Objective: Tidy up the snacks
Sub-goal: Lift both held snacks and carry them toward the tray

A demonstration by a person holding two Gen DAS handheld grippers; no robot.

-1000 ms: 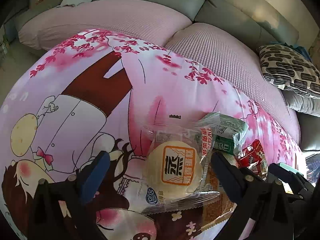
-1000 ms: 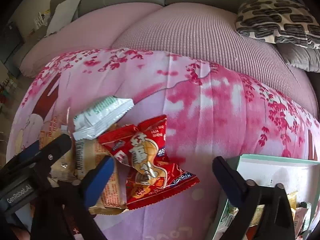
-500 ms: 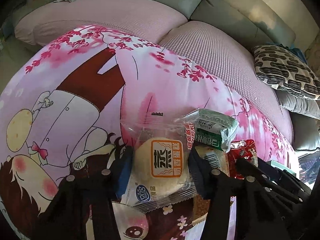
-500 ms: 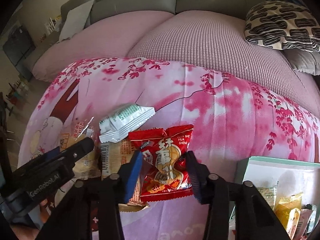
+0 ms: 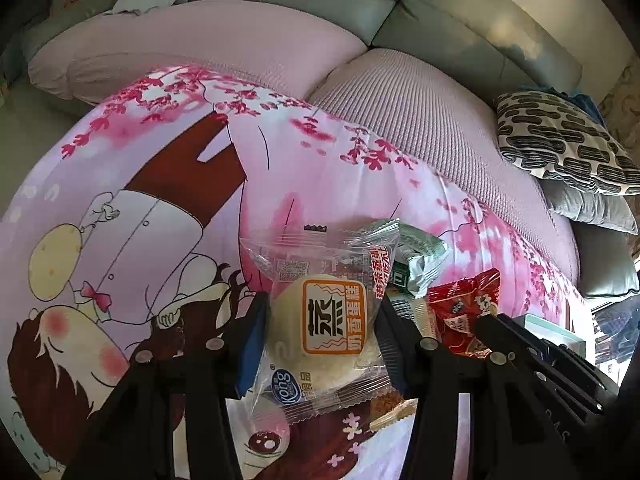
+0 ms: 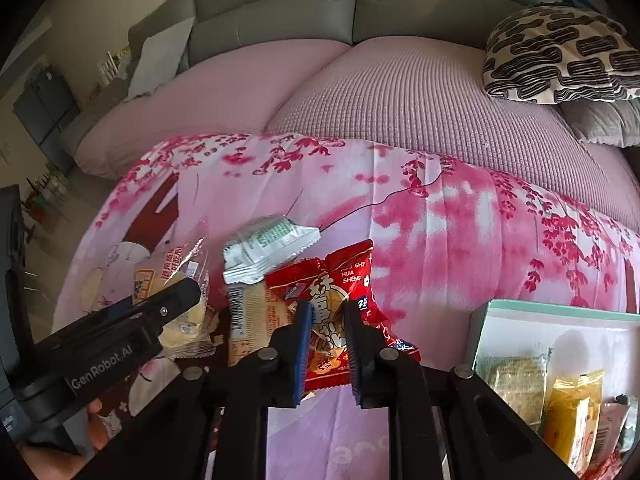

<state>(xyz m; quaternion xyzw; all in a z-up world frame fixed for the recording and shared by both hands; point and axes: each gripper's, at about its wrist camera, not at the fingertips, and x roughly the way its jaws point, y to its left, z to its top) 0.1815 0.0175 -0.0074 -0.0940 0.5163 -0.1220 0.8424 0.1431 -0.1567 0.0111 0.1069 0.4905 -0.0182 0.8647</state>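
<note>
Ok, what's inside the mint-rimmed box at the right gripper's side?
The box holds packets standing side by side: a pale greenish one, a yellow one, and pinkish wrappers at the edge. The gripper body and frame edge hide the rest.

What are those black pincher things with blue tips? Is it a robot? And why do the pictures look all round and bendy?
No robot here: a person holds one claw in each hand, like big tongs. A small camera sits on each claw and looks along its fingers; its wide lens bends the picture round.

One picture is from the left claw. Its jaws have just been closing, and now they squeeze a steamed cake in a clear wrapper.

The other is from the right claw, shut on a red peanut packet.

Everything lies on a pink cherry-blossom blanket spread over a sofa. A green-and-white packet and a pale biscuit packet still lie there. At the right stands a mint-green box with snacks already inside, probably where these go next.
</note>
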